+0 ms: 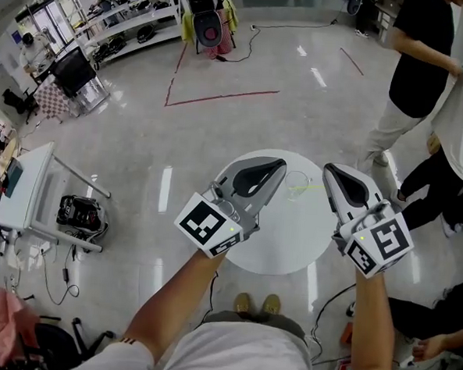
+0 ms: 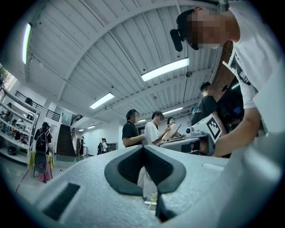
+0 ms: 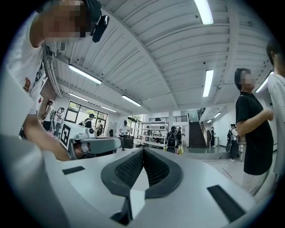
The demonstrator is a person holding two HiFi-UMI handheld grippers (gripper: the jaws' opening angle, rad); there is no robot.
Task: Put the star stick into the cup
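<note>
Head view has the left gripper (image 1: 278, 167) and right gripper (image 1: 332, 171) hanging over the round white counter (image 1: 278, 253), one on either side of the clear cup (image 1: 297, 181), both with jaws pressed together on nothing. The yellow-green star stick (image 1: 309, 190) sits at the cup, seemingly leaning out over its rim toward the right gripper, though glare leaves that unsure. Risks, as I judge them: the light cup could tip or skid if a closed gripper clips it, and a stick only half seated could lever out and drop onto the counter
</note>
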